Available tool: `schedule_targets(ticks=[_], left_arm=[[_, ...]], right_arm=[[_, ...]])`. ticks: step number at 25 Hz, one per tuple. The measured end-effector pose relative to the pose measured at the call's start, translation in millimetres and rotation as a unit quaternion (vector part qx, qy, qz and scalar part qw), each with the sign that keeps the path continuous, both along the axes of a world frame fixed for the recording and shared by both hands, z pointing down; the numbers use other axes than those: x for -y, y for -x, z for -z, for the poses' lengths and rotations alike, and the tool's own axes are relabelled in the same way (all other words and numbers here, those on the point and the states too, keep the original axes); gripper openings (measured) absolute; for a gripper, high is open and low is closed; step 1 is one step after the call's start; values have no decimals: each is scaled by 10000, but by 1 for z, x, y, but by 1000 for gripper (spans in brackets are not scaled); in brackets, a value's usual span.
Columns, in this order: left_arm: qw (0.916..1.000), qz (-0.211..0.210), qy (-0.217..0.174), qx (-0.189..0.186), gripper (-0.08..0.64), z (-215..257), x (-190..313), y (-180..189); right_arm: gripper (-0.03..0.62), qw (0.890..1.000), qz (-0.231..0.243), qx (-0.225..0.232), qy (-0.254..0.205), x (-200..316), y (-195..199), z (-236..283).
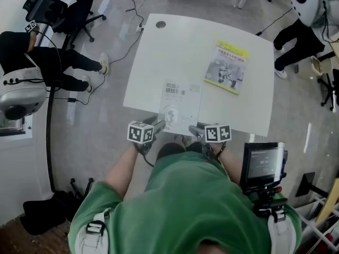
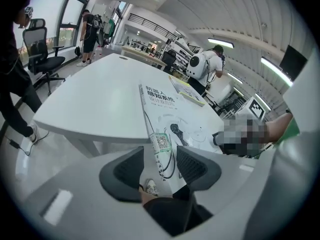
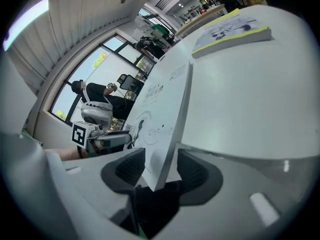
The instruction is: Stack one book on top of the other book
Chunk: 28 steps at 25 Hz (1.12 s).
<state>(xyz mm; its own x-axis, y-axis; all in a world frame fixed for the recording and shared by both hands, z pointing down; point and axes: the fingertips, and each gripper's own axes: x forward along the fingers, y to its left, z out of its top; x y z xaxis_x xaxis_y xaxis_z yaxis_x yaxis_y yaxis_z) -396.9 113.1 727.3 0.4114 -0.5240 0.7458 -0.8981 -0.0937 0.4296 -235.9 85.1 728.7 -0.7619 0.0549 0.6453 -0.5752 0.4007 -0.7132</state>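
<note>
A white book (image 1: 180, 107) lies at the near edge of the white table (image 1: 159, 52), its near end jutting past the edge. My left gripper (image 1: 157, 124) stands at its near left corner, my right gripper (image 1: 197, 129) at its near right corner. In the left gripper view the white book's (image 2: 165, 119) edge sits between the jaws of the left gripper (image 2: 160, 166) with gaps beside it. In the right gripper view the white book's (image 3: 160, 114) corner stands between the right gripper's (image 3: 161, 166) open jaws, untouched by either pad. A yellow-edged book (image 1: 228, 66) lies flat at the far right.
A round cable hole (image 1: 160, 24) sits at the table's far left corner. A seated person (image 1: 53, 62) and an office chair (image 1: 63, 9) are on the left, another person (image 1: 302, 30) on the right. A small monitor on a stand (image 1: 262, 163) is by my right side.
</note>
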Motion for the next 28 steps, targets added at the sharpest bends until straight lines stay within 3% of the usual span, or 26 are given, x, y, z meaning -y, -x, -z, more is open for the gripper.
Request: schedule_targets(ticks=[9, 15, 28], left_arm=[[9968, -488, 212, -589, 238, 0, -5, -12], [9939, -679, 321, -803, 222, -2, -2, -17], [9963, -813, -188, -227, 147, 12, 1, -21]], right_arm=[[204, 9986, 43, 329, 415, -7, 13, -5], [179, 9989, 171, 280, 346, -7, 14, -6], [121, 9956, 652, 314, -589, -5, 17, 11]])
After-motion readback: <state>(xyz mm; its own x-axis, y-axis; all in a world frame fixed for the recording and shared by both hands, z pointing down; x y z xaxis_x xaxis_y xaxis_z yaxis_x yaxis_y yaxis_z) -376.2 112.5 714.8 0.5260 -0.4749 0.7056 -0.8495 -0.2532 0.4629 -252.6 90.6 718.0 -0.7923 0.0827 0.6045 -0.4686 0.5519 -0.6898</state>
